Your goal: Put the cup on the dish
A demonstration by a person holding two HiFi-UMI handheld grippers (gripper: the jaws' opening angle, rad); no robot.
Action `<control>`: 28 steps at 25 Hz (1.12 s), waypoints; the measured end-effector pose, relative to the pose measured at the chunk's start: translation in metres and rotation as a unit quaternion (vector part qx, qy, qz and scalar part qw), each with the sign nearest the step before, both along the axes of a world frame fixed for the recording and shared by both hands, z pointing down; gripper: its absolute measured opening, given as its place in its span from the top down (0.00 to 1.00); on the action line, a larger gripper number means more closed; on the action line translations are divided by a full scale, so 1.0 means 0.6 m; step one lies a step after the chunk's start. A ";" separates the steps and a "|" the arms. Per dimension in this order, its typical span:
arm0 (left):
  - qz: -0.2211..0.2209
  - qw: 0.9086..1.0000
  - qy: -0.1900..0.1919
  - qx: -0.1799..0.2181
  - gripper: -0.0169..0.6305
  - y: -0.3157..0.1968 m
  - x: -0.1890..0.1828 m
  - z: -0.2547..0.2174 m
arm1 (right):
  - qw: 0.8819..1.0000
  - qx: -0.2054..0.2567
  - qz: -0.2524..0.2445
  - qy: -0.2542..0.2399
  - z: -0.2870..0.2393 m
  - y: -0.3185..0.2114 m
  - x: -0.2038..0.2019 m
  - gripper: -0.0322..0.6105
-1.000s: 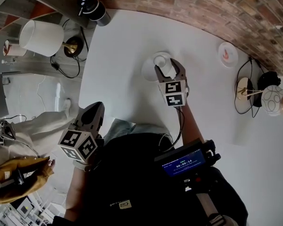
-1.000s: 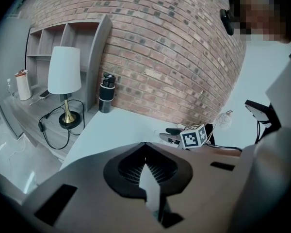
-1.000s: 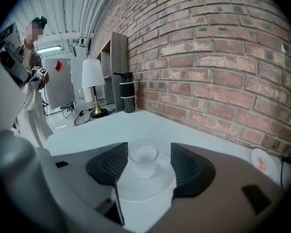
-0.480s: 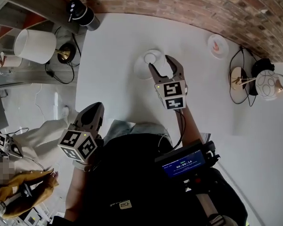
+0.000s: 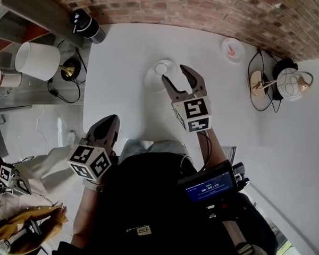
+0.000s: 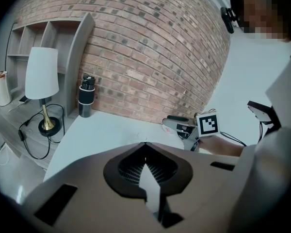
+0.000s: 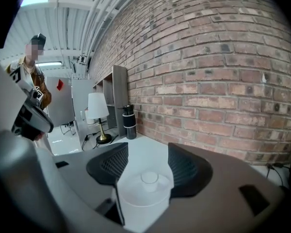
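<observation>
The cup (image 5: 164,67) stands on the dish (image 5: 151,83). It looks light, smooth and breakable; take it gently by its sides. The right gripper (image 5: 174,75), just beside the dish, gapes wide, empty. The left gripper (image 5: 109,122), well apart from the dish, is closed on nothing.

We saw a black flask (image 5: 86,27) standing at the white table's (image 5: 122,97) corner, a white-shaded lamp (image 5: 37,61) just beyond the edge, and a brick wall (image 5: 202,4) behind.
</observation>
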State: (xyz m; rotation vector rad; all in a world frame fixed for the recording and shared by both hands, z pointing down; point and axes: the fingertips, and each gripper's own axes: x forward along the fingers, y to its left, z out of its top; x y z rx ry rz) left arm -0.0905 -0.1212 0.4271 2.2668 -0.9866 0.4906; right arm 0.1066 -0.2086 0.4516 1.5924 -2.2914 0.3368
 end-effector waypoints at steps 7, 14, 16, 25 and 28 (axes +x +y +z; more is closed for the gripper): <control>0.033 0.999 0.019 0.019 0.97 -0.009 0.033 -0.023 | 0.999 0.026 0.004 -0.023 -0.081 0.033 -0.004 0.55; 0.065 0.997 0.034 0.038 0.97 -0.018 0.066 -0.041 | 0.997 0.065 0.013 -0.033 -0.158 0.067 0.000 0.55; 0.072 0.996 0.039 0.044 0.97 -0.022 0.072 -0.047 | 0.996 0.076 0.012 -0.037 -0.176 0.073 -0.002 0.55; 0.102 0.991 0.055 0.061 0.97 -0.028 0.116 -0.065 | 0.990 0.114 0.047 -0.070 -0.235 0.117 0.026 0.71; 0.114 0.990 0.060 0.065 0.97 -0.027 0.132 -0.071 | 0.989 0.119 0.061 -0.069 -0.244 0.129 0.040 0.74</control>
